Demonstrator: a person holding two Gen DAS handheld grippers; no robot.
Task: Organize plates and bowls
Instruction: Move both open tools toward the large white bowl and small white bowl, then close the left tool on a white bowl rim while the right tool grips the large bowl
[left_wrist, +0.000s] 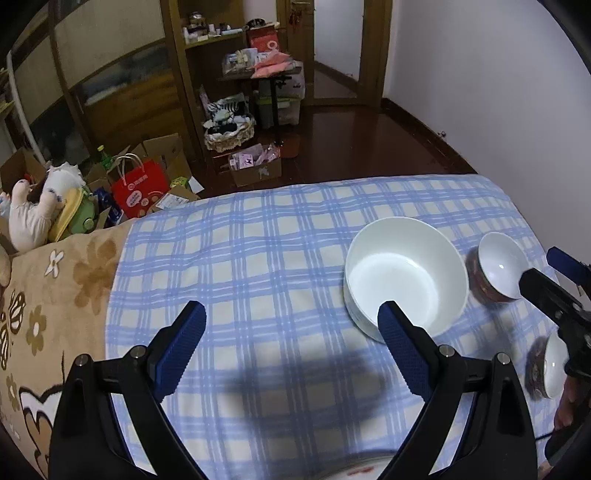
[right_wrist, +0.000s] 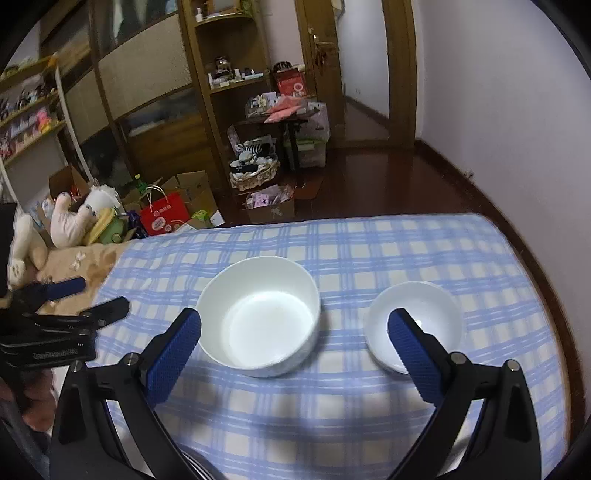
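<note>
The task looks near its beginning: both the left gripper (left_wrist: 291, 325) and the right gripper (right_wrist: 293, 332) are spread wide and hold nothing. The large white bowl (right_wrist: 258, 314) stands at frame centre, the small bowl (right_wrist: 413, 326) apart at its right, nothing stacked yet.

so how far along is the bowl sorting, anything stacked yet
Nothing looks stacked yet. The large white bowl sits alone on the checked cloth, with a small bowl apart to its right and another small bowl nearer the person. Nothing is in hand: the left gripper and right gripper are both open and empty. All the nesting remains.
</note>
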